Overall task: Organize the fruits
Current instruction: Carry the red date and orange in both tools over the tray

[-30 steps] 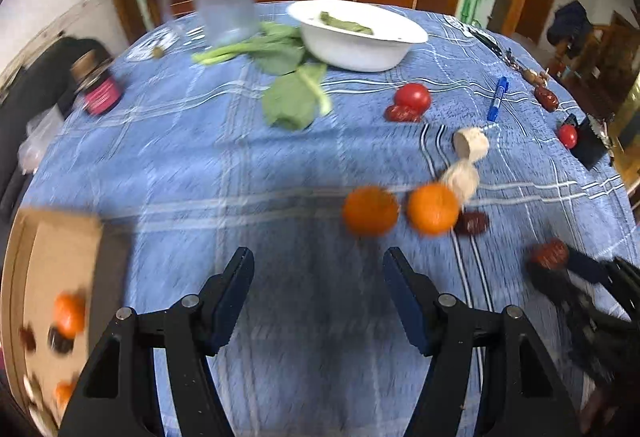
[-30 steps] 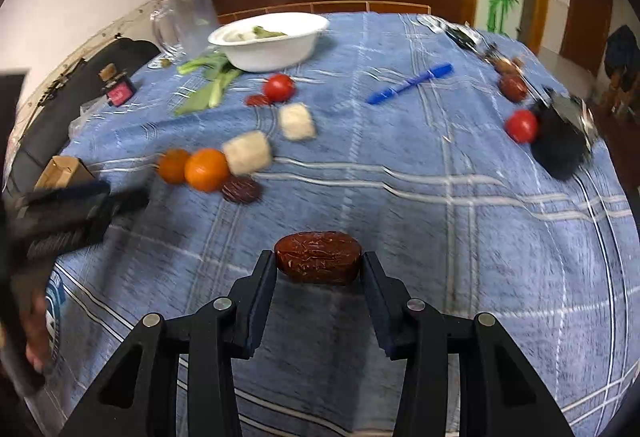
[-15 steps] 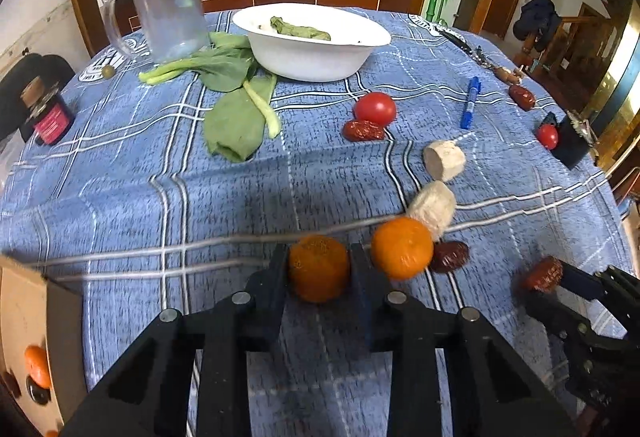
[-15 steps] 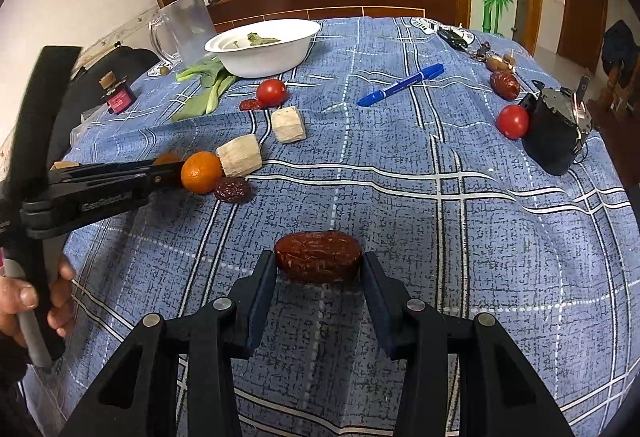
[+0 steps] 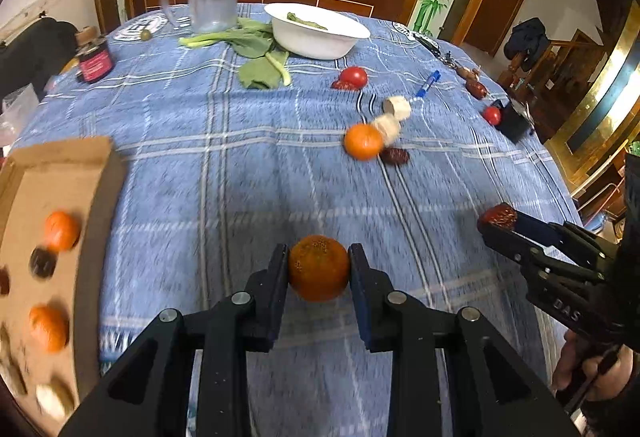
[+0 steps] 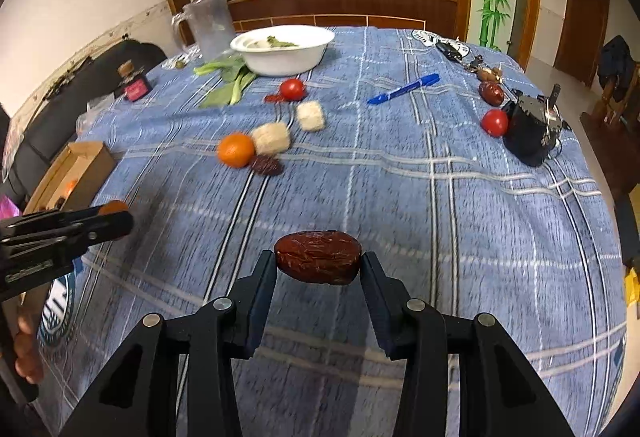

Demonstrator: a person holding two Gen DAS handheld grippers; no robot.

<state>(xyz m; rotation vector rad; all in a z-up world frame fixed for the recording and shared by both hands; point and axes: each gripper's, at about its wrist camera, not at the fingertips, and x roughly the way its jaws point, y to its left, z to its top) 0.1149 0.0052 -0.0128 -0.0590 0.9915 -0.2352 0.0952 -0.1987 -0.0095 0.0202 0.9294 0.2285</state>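
Between the right gripper [image 6: 318, 263] pads, a date [image 6: 317, 257] lies crosswise, gripped at both ends; the left gripper [image 5: 318, 269] clamps an orange [image 5: 318, 267].

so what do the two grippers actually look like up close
Both match: the left gripper and the right gripper are matte black angular frames with triangular cutouts and silver round pivot bolts. Their jaws carry flat dark blue pads. The right gripper's side shows faint raised lettering in the left wrist view. No cables or sleeves are visible.

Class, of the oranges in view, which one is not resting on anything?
The orange clamped in the left gripper; one other lies on the tablecloth, two in the cardboard box.
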